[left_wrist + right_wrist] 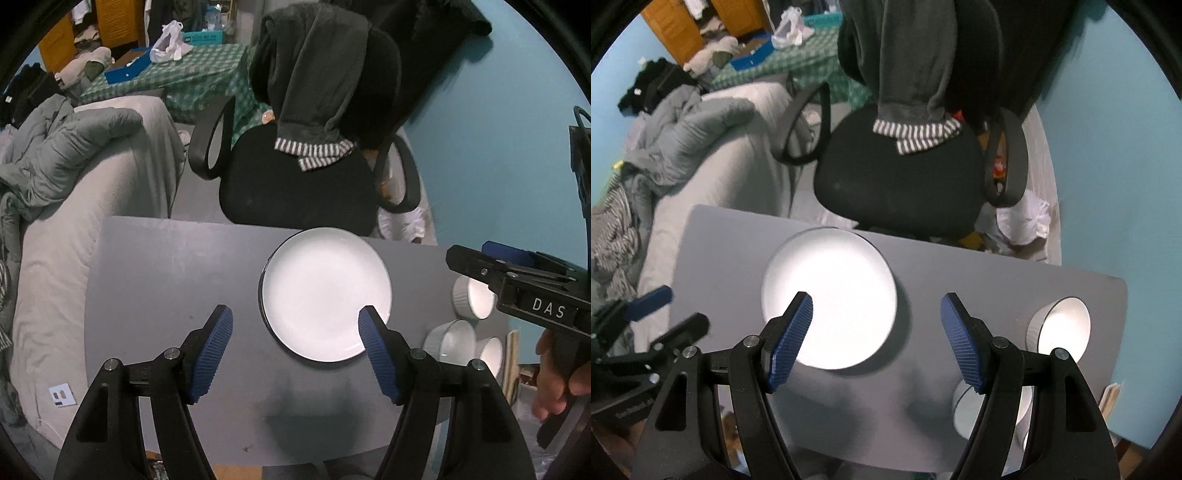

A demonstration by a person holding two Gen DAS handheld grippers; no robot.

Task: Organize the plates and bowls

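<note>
Left wrist view: my left gripper (295, 325) hangs released, jaws wide, above the grey table (166, 266); its right pad overlaps the near rim of the white plate (325, 293), though whether it touches I cannot tell. The plate appears to sit on a second one, a dark edge showing beneath its left rim; the count is uncertain. Three white ribbed bowls (452, 341) cluster at the table's right end, partly covered by my right gripper (476, 264), which enters from the right; its jaw gap is not readable here. Black office chair (299, 177) beyond the table. Right wrist view: my right gripper (877, 317) is likewise released, holding nothing, hovering between plate (846, 280) and bowls (1065, 325). One bowl stands clear at the far right; another is mostly masked by my right finger, and the third is barely visible. Judgement: the next step is likely nesting the bowls, so I should straddle one ribbed wall squarely, grip firmly, lift straight and keep clear of its neighbours. The plate is overexposed, its surface detail lost.
</note>
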